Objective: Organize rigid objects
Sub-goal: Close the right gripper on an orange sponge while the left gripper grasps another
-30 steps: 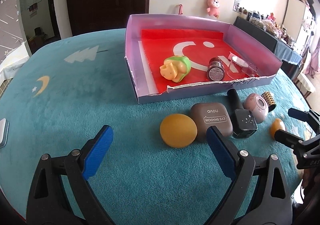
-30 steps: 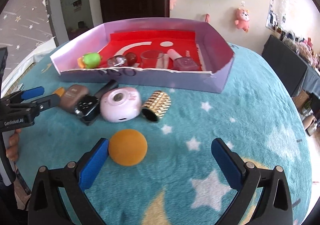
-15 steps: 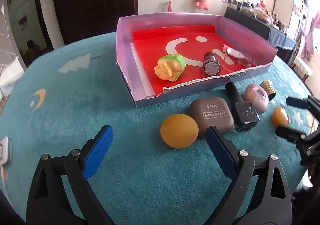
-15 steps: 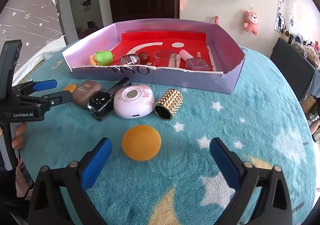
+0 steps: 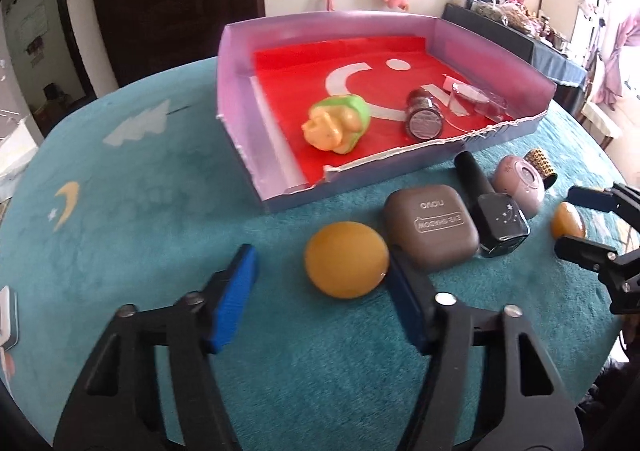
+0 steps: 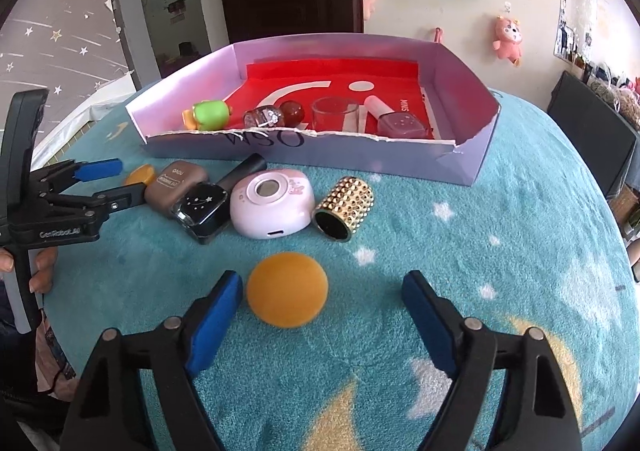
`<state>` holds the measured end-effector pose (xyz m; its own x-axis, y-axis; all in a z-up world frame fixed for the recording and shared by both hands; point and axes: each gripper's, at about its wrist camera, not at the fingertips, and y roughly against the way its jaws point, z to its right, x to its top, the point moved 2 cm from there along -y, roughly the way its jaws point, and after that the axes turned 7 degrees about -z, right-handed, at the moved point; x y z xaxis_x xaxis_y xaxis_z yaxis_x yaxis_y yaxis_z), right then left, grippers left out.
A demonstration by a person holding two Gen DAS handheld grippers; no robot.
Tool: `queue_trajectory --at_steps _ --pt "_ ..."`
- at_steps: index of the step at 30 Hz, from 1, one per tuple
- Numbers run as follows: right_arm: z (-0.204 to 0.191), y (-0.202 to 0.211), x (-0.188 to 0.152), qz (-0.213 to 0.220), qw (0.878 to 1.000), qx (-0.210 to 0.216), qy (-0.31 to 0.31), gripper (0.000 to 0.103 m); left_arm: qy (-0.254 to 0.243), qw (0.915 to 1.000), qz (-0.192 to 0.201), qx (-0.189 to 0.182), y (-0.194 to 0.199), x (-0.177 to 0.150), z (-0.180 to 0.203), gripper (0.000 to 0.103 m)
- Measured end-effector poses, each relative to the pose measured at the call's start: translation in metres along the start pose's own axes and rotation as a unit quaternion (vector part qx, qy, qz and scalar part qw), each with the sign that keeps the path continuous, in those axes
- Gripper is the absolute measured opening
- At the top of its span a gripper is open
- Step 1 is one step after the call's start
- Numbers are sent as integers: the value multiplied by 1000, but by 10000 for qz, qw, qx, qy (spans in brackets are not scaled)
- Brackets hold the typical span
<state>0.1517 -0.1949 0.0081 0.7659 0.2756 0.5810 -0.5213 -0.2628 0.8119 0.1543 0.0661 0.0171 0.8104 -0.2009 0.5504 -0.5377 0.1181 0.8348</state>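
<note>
Two orange balls lie on the teal cloth in front of a purple box with a red liner. One ball sits between the tips of my left gripper. Its jaws are closing: the right pad is at the ball's edge and the left pad stands well apart. The other ball sits between the tips of my right gripper. Those jaws are closing too, with the left pad close beside the ball and the right pad far off. Each gripper also shows in the other's view, the right gripper and the left gripper.
Between the balls lie a brown eye-shadow case, a black bottle, a pink round device and a gold studded cylinder. The box holds a green-yellow toy, a glitter bottle, a clear cup and a pink bottle.
Both pairs of jaws have narrowed, the left far more than the right. Each ball now lies between the fingertips instead of ahead of them. Neither ball has moved on the cloth.
</note>
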Motion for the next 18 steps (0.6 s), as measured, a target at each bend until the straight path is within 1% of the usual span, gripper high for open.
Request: queue_trajectory --at_steps 2,3,4,5,7,8,11,14,16,18 --pt "-2 1 0 43 9999 98 27 78 -9 10000 18 -68 0 1 1 53" --pt "-4 1 -1 47 9999 108 41 75 -8 9999 26 -161 -1 2 1 46" --pt "-5 1 -1 54 9999 81 86 71 -9 9997 36 -227 -1 2 2 36" --pt "-6 1 -1 71 9999 72 121 67 -25 9996 56 -276 0 2 3 36" --pt "-8 2 -2 111 9997 112 183 46 1 9995 64 -311 1 1 5 36" --pt "-10 2 -3 137 9995 150 228 39 19 9995 71 -309 2 1 5 36" --pt "-12 4 -3 204 9991 207 306 40 120 9992 149 -361 12 0 6 36" --pt "-12 12 -1 322 9983 388 284 40 135 9988 254 -384 22 -1 8 36" --pt "-12 20 3 429 9980 371 289 40 116 9987 327 -367 30 -2 12 36" --pt "-11 26 7 507 9975 384 296 40 117 9983 389 -427 37 -3 17 36"
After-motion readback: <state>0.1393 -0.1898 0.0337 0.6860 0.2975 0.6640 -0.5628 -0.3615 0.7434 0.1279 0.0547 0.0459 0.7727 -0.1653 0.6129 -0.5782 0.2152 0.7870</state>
